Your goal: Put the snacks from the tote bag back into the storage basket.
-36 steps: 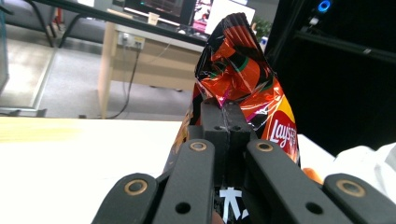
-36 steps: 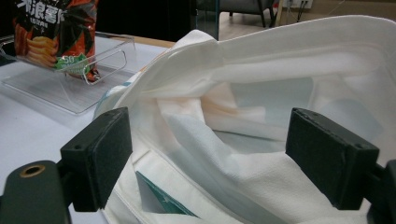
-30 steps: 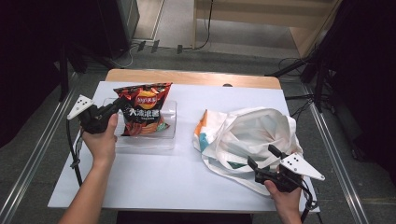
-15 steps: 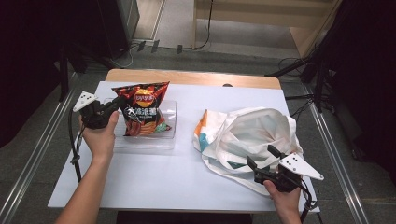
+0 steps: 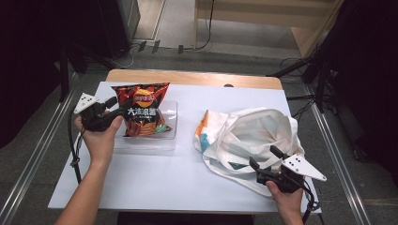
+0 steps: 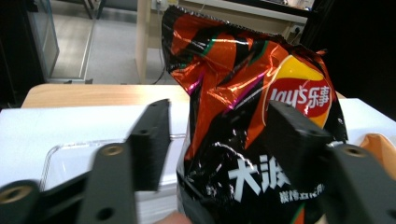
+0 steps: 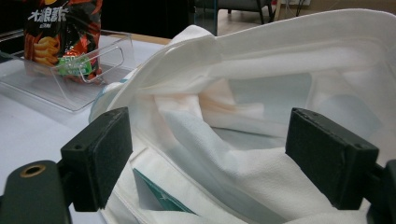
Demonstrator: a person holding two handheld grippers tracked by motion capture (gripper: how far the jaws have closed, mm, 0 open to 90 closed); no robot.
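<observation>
High view: left gripper [image 5: 114, 107] is sitting at the chip bag [image 5: 142, 109], which is standing in the clear tray [image 5: 170, 123]. Right gripper [image 5: 264, 158] is resting at the tote [image 5: 253, 133].

Left gripper view: jaws wide, flanking the bag [image 6: 252, 116], not clamping.

Right gripper view: jaws wide, straddling the tote's [image 7: 261, 140] open mouth.

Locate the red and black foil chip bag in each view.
High view: red and black foil chip bag upper left, standing in the clear plastic tray.
Left gripper view: bag centre, between the jaws.
Right gripper view: bag top left.
Shared landmark: the tray.
</observation>
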